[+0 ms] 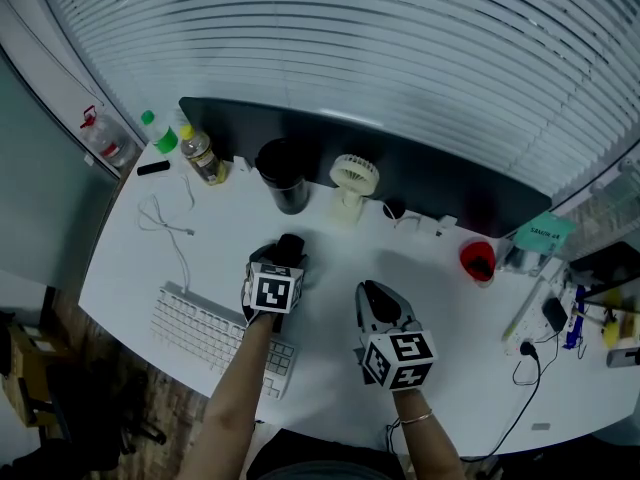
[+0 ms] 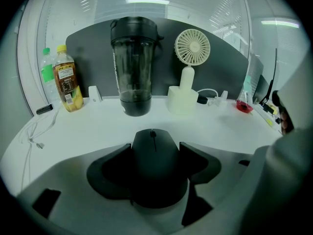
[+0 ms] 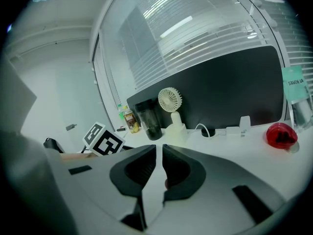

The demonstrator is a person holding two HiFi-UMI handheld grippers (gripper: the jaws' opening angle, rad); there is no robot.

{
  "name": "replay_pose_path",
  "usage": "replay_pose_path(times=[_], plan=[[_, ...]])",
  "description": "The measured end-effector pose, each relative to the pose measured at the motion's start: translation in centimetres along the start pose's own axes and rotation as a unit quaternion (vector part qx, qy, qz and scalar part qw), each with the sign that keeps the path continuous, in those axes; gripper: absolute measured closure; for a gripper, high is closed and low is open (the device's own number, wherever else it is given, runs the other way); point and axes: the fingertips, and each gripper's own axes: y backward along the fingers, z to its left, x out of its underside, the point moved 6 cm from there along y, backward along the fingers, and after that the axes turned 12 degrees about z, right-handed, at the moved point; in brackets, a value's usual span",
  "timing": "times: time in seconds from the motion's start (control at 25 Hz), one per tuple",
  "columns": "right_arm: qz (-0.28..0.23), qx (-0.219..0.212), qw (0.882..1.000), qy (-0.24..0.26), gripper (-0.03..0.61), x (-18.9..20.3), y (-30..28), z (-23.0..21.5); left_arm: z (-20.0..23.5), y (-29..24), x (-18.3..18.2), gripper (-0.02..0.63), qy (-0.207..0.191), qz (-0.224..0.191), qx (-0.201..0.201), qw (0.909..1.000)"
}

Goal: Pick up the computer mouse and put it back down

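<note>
Clamping the black computer mouse (image 2: 155, 155) from both sides, left gripper (image 1: 287, 251) sits over the white desk (image 1: 450, 298) near the dark tumbler (image 2: 133, 62), mouse possibly touching the surface, while right gripper (image 3: 159, 155) hangs alongside, jaws nearly together, empty.

The left gripper (image 1: 289, 250) and the right gripper (image 1: 373, 294) had broad, smooth bodies of pale grey plastic. Each ended in two black jaws, scooped and hollowed on their inner faces. Dark rectangular slots (image 3: 247, 197) were sunk into the grey shells. At the wrist end of each sat a white cube printed with black square markers: the left cube (image 1: 274, 291) and the right cube (image 1: 398, 358). The person's forearms were bare, and a thin bracelet (image 1: 415, 420) ringed the right wrist
</note>
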Motion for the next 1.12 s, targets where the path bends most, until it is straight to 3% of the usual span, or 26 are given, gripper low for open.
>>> replay_pose_path(times=[0.4, 1.12], plan=[[0.001, -0.008, 1.000, 0.002, 0.545, 0.1, 0.1, 0.3, -0.3, 1.0, -0.3, 0.308, -0.011, -0.005, -0.009, 0.9999], [-0.009, -0.050, 0.998, 0.023, 0.552, -0.4, 0.8, 3.4, -0.1, 9.4, -1.3, 0.310, -0.014, -0.072, -0.032, 0.9968]])
